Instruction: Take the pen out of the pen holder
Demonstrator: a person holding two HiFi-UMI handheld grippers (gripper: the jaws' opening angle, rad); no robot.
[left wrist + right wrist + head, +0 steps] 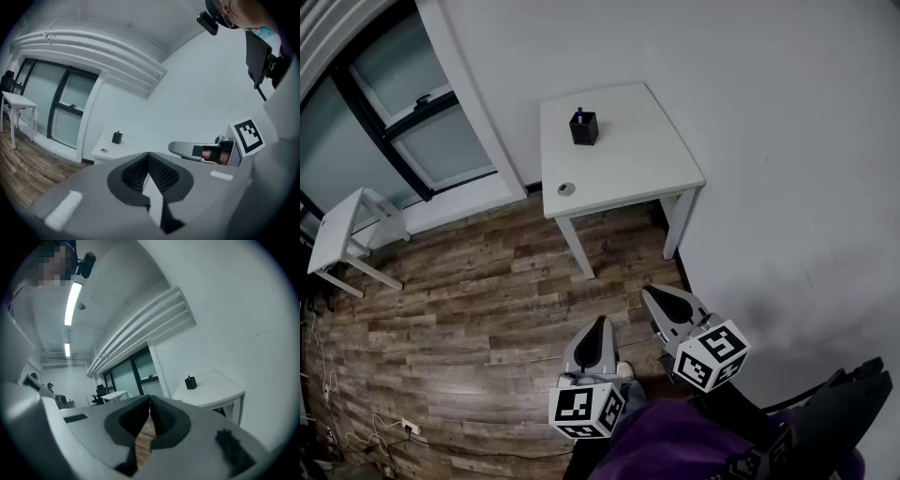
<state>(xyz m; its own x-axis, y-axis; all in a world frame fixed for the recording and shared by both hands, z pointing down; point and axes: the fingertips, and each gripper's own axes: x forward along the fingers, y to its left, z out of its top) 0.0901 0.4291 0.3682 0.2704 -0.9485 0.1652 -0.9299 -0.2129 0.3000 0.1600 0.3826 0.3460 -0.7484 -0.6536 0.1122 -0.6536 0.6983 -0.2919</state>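
Note:
A black pen holder [584,127] stands on a white table [633,164], with a blue pen [579,112] sticking up out of it. The holder also shows small and far off in the left gripper view [116,137] and the right gripper view [190,382]. Both grippers hang over the wooden floor, well short of the table. My left gripper [598,324] is shut with nothing in it [148,155]. To its right, my right gripper [651,292] is also shut and empty [150,401].
A small round object [566,188] lies near the table's front left corner. A second white table [347,225] stands at the far left by the glass doors [412,122]. A white wall runs along the right. Cables [356,436] lie on the floor at the lower left.

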